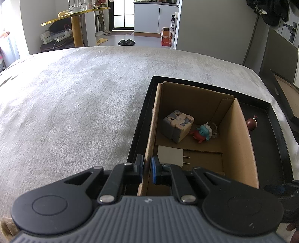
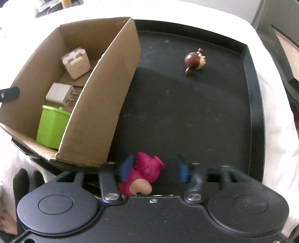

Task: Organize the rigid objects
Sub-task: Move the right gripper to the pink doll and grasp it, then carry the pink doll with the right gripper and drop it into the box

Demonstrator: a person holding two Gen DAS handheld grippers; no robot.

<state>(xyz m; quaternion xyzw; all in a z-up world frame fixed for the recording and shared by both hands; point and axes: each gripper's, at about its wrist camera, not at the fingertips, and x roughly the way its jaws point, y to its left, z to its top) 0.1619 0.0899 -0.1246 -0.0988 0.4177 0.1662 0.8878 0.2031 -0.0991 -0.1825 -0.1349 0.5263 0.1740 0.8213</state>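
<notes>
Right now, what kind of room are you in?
Most likely a bedroom in someone's home. The tray sits on a soft pale blanket like a bed's, slippers wait on the floor beyond, and a cabinet stands through the doorway.

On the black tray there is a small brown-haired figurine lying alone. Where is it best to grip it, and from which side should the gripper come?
Grip the brown-haired figurine across its round head, the widest part. It lies on its side on the black tray with open floor all around, so coming from above looks simplest. The right gripper is open with a pink figurine between its fingers.
</notes>
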